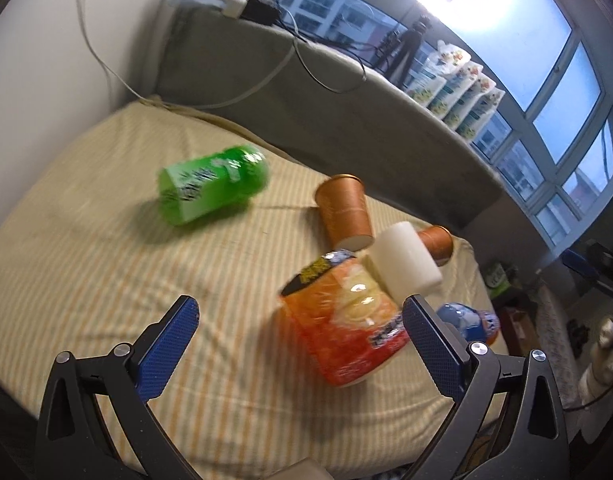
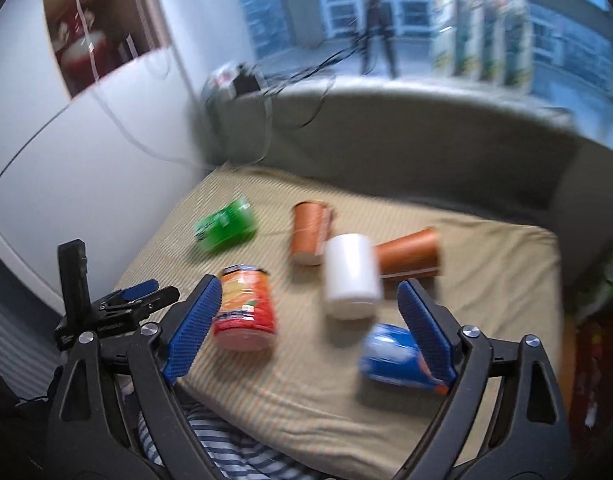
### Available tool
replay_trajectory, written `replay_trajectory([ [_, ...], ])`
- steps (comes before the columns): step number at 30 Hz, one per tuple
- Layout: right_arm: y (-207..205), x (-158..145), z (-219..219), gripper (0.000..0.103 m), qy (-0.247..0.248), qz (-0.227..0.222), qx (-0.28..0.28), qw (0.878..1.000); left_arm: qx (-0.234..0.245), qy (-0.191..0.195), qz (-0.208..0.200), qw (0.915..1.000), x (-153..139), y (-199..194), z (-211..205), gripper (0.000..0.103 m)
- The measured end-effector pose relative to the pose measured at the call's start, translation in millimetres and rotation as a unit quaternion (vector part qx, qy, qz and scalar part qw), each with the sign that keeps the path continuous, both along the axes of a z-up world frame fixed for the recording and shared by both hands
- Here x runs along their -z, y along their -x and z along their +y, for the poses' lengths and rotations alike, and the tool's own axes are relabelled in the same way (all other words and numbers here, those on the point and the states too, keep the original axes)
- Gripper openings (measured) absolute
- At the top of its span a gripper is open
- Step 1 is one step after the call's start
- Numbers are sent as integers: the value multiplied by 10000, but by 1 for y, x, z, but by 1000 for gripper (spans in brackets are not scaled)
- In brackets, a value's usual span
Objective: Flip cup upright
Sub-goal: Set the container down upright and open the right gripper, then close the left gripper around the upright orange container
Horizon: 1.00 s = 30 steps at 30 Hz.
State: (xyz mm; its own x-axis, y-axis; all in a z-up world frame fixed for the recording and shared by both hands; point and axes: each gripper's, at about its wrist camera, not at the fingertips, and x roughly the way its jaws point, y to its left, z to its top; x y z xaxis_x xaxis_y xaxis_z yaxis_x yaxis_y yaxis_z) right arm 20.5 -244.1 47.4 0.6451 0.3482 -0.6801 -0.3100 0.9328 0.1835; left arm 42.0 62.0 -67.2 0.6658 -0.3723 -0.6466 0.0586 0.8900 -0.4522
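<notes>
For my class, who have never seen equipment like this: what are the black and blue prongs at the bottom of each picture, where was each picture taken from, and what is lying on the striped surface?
The prongs are two-finger grippers that a person holds, one per hand. Each carries a wide-angle camera looking forward along its fingers, so one picture comes from the left gripper and the other from the right gripper. Both are open and hold nothing.

On the striped beige sheet six containers lie tipped over: a green printed cup, an orange-red printed cup, a plain white cup, two brown paper cups and a blue printed cup. A grey padded ledge and windows sit behind. The pictures are somewhat blurred.
</notes>
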Motion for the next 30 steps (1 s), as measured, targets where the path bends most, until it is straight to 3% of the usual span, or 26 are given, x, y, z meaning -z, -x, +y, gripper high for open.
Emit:
replay_trajectory([
  [8, 33, -9, -38, 94, 566, -18, 573, 9968, 297, 335, 554, 9975, 7, -28, -22, 101],
  [14, 46, 14, -54, 94, 496, 25, 670, 9965, 261, 798, 1138, 9900, 25, -43, -21, 101],
  [18, 41, 41, -53, 94, 540, 218, 718, 9957, 172, 962, 1267, 9871, 29, -46, -21, 101],
  [25, 43, 62, -42, 94, 667, 59, 807, 9945, 132, 1051, 1529, 9825, 44, -60, -29, 101],
  [30, 42, 65, -34, 94, 814, -48, 770, 9937, 80, 1114, 1687, 9793, 55, -65, -28, 91],
])
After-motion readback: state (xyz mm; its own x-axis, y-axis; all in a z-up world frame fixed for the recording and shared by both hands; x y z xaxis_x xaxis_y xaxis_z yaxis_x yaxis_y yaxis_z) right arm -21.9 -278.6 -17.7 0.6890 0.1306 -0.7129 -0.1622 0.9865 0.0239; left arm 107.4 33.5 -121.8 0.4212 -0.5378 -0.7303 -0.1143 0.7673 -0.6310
